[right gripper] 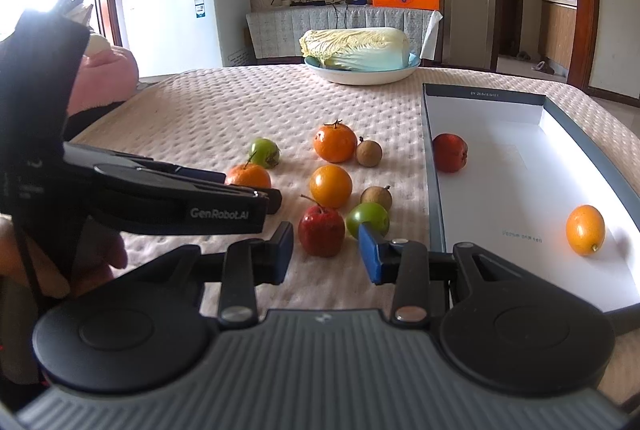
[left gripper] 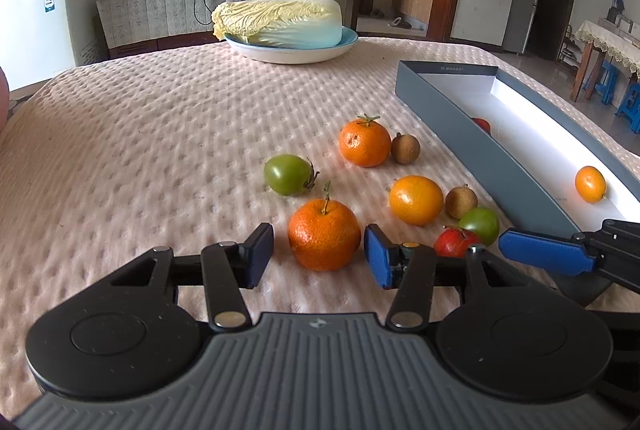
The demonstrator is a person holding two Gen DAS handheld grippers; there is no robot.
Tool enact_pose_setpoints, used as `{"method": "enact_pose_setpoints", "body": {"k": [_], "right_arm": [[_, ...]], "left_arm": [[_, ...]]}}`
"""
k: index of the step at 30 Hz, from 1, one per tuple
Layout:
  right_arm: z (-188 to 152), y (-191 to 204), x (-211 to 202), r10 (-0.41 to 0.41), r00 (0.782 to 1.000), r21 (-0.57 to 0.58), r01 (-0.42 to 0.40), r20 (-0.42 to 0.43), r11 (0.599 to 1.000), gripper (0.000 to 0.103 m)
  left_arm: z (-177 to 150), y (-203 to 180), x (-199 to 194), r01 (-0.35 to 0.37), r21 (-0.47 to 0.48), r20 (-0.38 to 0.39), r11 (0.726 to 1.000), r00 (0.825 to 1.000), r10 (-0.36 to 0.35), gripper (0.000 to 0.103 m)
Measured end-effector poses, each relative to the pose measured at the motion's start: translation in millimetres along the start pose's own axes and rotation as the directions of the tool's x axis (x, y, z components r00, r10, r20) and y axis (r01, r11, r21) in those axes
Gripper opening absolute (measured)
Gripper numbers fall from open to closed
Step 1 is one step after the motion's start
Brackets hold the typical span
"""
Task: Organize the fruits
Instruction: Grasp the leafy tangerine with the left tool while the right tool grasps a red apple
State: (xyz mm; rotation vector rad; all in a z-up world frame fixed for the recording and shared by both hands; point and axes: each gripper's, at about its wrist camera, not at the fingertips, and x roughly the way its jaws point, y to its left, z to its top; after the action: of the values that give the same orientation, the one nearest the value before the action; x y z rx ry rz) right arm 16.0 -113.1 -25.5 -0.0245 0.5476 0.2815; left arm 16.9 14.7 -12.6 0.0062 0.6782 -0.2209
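Note:
My left gripper is open, its jaws on either side of a stemmed orange mandarin on the tablecloth, without touching it. My right gripper is open around a small red apple, not touching it. More loose fruit lies beyond: a smooth orange, a second mandarin, two green fruits and two brown longans. The grey box at the right holds a red fruit and a small orange.
A blue plate with a napa cabbage stands at the table's far side. A white fridge stands at the back left. The left gripper's body crosses the right wrist view at left.

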Motion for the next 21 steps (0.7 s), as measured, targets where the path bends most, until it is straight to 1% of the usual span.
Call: {"method": "enact_pose_setpoints", "body": {"k": [2, 3, 6, 10, 14, 18, 21], "right_arm": [[0.5, 2.7, -0.1, -0.001, 1.0, -0.017, 0.001, 0.008, 1.0, 0.039], [0.5, 5.4, -1.0, 0.0, 1.0, -0.035, 0.0, 0.015, 0.999, 0.039], [0.1, 14.4, -0.1, 0.0, 1.0, -0.084, 0.001, 0.014, 0.996, 0.036], [1.0, 15.0, 5.2, -0.031, 1.0, -0.062, 0.03, -0.005, 0.998, 0.036], [0.6, 16.6, 11.7, -0.035, 0.999, -0.037, 0.034, -0.023, 0.999, 0.038], [1.4, 17.1, 17.2, -0.054, 0.998, -0.022, 0.053, -0.019, 0.998, 0.037], [1.2, 19.1, 20.4, -0.054, 0.998, -0.035, 0.053, -0.024, 0.998, 0.035]], "left_arm": [[0.9, 0.8, 1.0, -0.002, -0.006, 0.002, 1.0, 1.0, 0.002, 0.056], [1.5, 1.5, 1.4, -0.003, -0.01, 0.002, 1.0, 1.0, 0.003, 0.053], [1.9, 3.3, 1.6, 0.003, -0.012, 0.004, 1.0, 1.0, -0.003, 0.051], [0.6, 1.2, 1.7, -0.001, 0.007, 0.008, 1.0, 1.0, 0.001, 0.051], [0.2, 0.8, 2.5, 0.0, 0.007, 0.01, 1.0, 1.0, 0.0, 0.051], [-0.1, 0.9, 2.5, 0.0, 0.006, 0.012, 1.0, 1.0, -0.001, 0.051], [-0.2, -0.4, 2.4, 0.003, 0.009, 0.013, 1.0, 1.0, -0.003, 0.051]]}}
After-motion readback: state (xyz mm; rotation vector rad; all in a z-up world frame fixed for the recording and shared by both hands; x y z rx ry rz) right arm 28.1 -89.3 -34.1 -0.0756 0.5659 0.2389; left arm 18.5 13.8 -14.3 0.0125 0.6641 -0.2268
